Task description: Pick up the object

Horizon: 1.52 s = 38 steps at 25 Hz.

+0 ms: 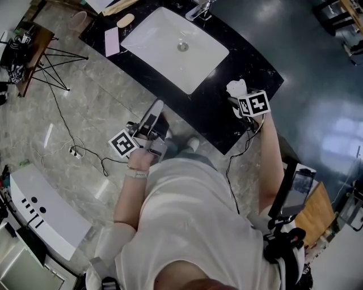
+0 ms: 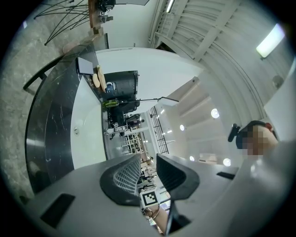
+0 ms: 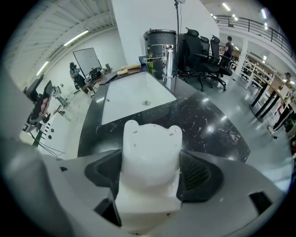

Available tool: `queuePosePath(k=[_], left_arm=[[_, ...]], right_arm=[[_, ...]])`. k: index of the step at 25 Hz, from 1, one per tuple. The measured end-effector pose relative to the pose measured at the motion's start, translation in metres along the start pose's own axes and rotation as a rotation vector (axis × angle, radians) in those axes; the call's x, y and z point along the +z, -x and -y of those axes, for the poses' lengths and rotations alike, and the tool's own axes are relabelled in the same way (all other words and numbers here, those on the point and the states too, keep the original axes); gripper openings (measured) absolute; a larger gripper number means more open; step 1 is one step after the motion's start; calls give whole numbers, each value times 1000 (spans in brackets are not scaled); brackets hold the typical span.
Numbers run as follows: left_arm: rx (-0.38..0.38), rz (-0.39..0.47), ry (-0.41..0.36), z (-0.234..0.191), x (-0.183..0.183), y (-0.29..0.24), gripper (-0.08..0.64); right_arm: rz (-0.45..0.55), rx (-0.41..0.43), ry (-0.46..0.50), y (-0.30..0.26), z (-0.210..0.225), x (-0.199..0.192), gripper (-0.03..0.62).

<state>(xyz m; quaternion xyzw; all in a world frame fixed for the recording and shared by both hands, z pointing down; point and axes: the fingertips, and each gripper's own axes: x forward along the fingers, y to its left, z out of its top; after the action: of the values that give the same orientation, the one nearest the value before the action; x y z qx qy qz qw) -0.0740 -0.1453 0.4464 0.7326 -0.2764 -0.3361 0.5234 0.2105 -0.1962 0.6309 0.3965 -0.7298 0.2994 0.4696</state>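
A white blocky object [image 3: 150, 157] with two rounded bumps on top sits between my right gripper's [image 3: 151, 175] black pads, which press on both of its sides. In the head view this gripper [image 1: 235, 95] holds the white object [image 1: 236, 88] over the black counter [image 1: 218, 116], close to its right end. My left gripper [image 1: 153, 113] hangs in front of the counter, by the person's body. Its jaws [image 2: 148, 172] stand a narrow gap apart with nothing between them.
A white rectangular sink [image 1: 207, 54] is set into the counter, with a chrome faucet [image 1: 198, 10] behind it. A pink flat item [image 1: 112, 41] and a pale oval piece [image 1: 125, 20] lie at its left end. Cables [image 1: 74, 150] run over the marble floor. Office chairs [image 3: 203, 51] stand beyond.
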Motion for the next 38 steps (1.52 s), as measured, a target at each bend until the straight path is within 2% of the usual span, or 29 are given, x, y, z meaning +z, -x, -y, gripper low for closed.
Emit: queuePosePath(k=[5, 11, 14, 16, 20, 22, 38], left_arm=[[3, 7, 5, -3, 5, 1, 92], [3, 11, 11, -4, 7, 3, 92], [4, 10, 10, -4, 6, 4, 92], [3, 9, 8, -3, 6, 4, 92], [-1, 6, 14, -1, 6, 5, 92], [-2, 9, 16, 0, 6, 7, 92], [-9, 19, 23, -1, 11, 22, 92]], right_arm=[[-72, 38, 1, -5, -3, -2, 380], [-105, 116, -30, -9, -4, -2, 387], [-152, 120, -29, -13, -4, -6, 396], [-230, 79, 22, -19, -6, -13, 413], [-468, -57, 208, -33, -14, -32, 453], [-511, -70, 262, -36, -19, -33, 457], [-542, -52, 289, -43, -18, -36, 465]])
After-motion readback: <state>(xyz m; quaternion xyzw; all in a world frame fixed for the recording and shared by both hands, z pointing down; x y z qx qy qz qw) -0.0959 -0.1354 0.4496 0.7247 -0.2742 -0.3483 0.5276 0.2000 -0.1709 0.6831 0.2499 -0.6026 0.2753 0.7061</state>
